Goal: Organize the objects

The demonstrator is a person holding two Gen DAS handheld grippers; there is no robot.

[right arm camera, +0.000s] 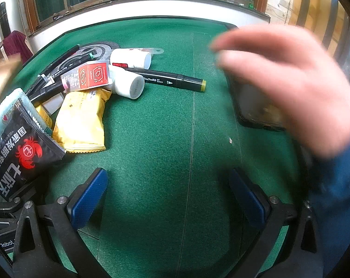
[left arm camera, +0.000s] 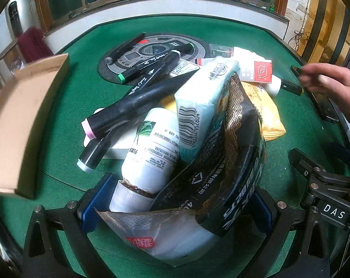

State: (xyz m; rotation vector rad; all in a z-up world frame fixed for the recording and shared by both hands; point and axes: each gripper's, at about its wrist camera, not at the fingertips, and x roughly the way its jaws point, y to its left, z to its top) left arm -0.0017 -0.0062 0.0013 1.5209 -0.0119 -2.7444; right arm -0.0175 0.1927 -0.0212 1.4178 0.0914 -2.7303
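A pile of objects lies on the green table (left arm camera: 82,92). My left gripper (left arm camera: 175,210) is open, its blue fingers either side of a black snack bag (left arm camera: 232,185) and the cap end of a white bottle (left arm camera: 151,148); whether it touches them I cannot tell. A pale tissue pack (left arm camera: 202,102), black markers (left arm camera: 137,99) and a yellow snack bag (left arm camera: 267,111) lie beyond. My right gripper (right arm camera: 170,199) is open and empty over bare felt. In its view are the yellow bag (right arm camera: 82,120), white bottles (right arm camera: 128,83), a red-white box (right arm camera: 89,76) and a yellow-capped marker (right arm camera: 175,82).
A cardboard box lid (left arm camera: 19,120) stands tilted at the left. A bare hand (right arm camera: 290,81) hovers, blurred, over a dark phone (right arm camera: 251,106) at the table's right edge. A round control panel (left arm camera: 151,53) sits in the table's centre. The right gripper's body (left arm camera: 325,192) shows beside the left.
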